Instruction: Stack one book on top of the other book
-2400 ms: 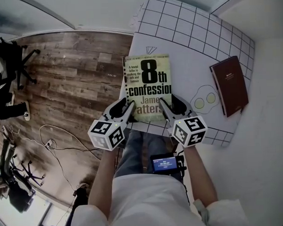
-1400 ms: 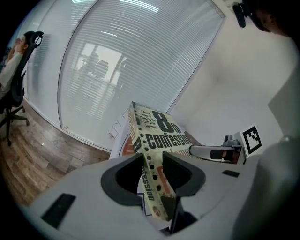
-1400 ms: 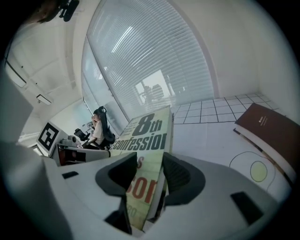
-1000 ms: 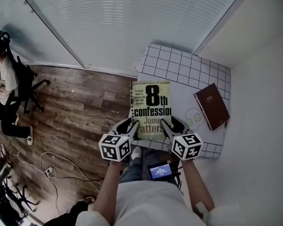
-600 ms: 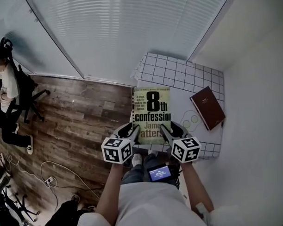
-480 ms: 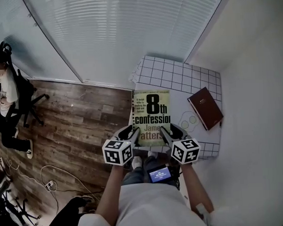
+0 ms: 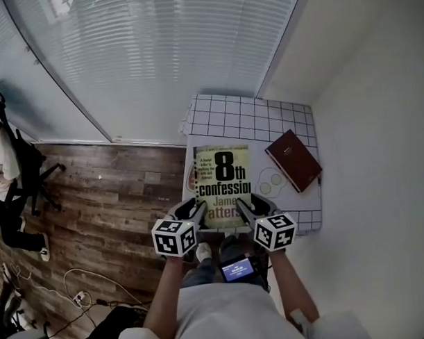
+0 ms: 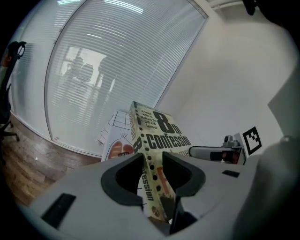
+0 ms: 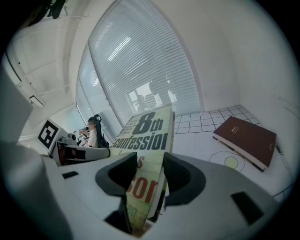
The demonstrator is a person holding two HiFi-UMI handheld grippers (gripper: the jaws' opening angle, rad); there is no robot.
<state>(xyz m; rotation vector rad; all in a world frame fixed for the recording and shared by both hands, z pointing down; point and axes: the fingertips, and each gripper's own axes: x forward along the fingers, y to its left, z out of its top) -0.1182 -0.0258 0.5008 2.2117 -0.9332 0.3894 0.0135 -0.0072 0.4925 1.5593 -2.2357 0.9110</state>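
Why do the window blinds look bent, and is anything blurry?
Wide-angle lenses: left gripper view, the blinds bow into an arc; right gripper view, the 8th Confession book blurs close to the jaws; head view, sharp and evenly lit.

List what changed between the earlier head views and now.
The paperback, clamped by the left gripper and right gripper, has risen above the table and drifted slightly toward the maroon book. Both grips held; the maroon book has not moved.

Grid-lined white table (image 7: pixel 227 115), maroon book (image 7: pixel 293 160) lying on it
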